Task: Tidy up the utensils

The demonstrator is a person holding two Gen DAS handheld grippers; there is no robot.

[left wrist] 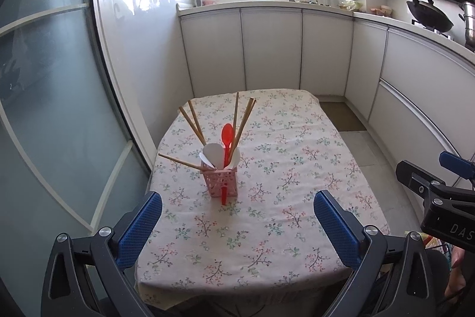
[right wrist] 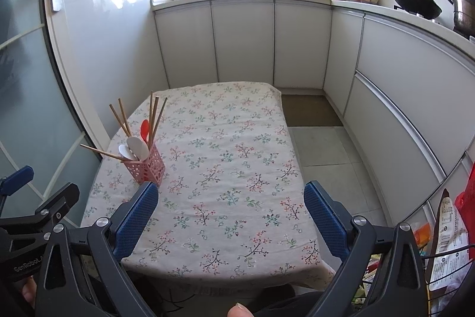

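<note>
A floral-clothed table (left wrist: 267, 168) carries a pink lattice holder (left wrist: 221, 183) toward its left side, upright, packed with wooden chopsticks (left wrist: 196, 124), white spoons (left wrist: 214, 155) and a red spoon (left wrist: 227, 135). Left gripper (left wrist: 237, 230) and right gripper (right wrist: 230, 220) hang empty, fingers wide.

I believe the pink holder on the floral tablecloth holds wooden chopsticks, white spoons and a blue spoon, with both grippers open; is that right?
Not quite: the spoon is red, not blue, as the left wrist view shows. The rest stands: the pink holder on the floral tablecloth holds wooden chopsticks and white spoons, and the left gripper and right gripper are open.
</note>
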